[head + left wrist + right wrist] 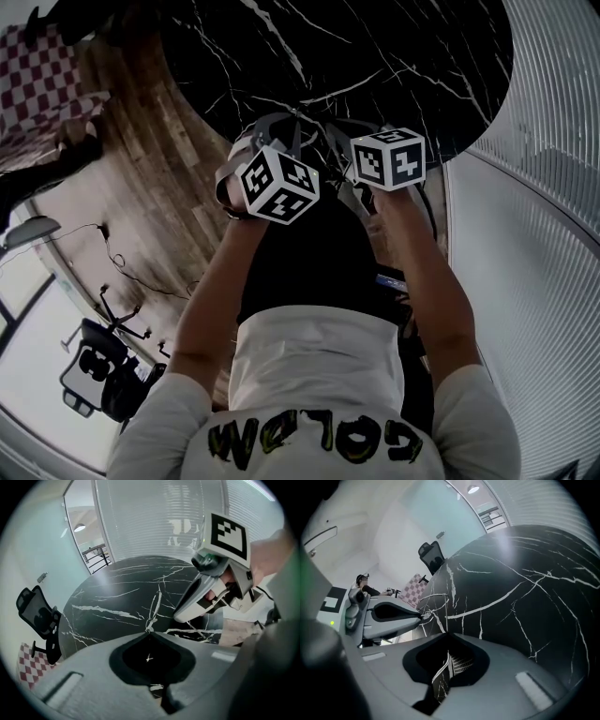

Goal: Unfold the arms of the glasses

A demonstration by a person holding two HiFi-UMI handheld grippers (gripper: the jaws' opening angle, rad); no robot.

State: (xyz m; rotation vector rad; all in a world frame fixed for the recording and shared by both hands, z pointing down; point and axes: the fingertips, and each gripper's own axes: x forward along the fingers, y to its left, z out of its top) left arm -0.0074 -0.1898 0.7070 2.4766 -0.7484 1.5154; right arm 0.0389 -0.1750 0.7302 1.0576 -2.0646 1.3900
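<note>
Thin wire-framed glasses (441, 613) hang just above the black marble table (525, 573), between my two grippers. In the right gripper view my right gripper (446, 633) is shut on the lower end of one thin arm. My left gripper (425, 616) comes in from the left and is shut on the frame beside the lens rim. In the left gripper view its jaws (149, 631) meet on a thin wire part (153, 613), with the right gripper (177, 618) close at the right. In the head view both marker cubes (279, 183) (389, 157) hide the jaws.
The round table (375, 56) ends close in front of the person. Wooden floor (159, 159) and an office chair (98, 366) lie to the left, a glass wall with blinds (544, 234) to the right. A checkered rug (28, 667) and a seated person (363, 585) are farther off.
</note>
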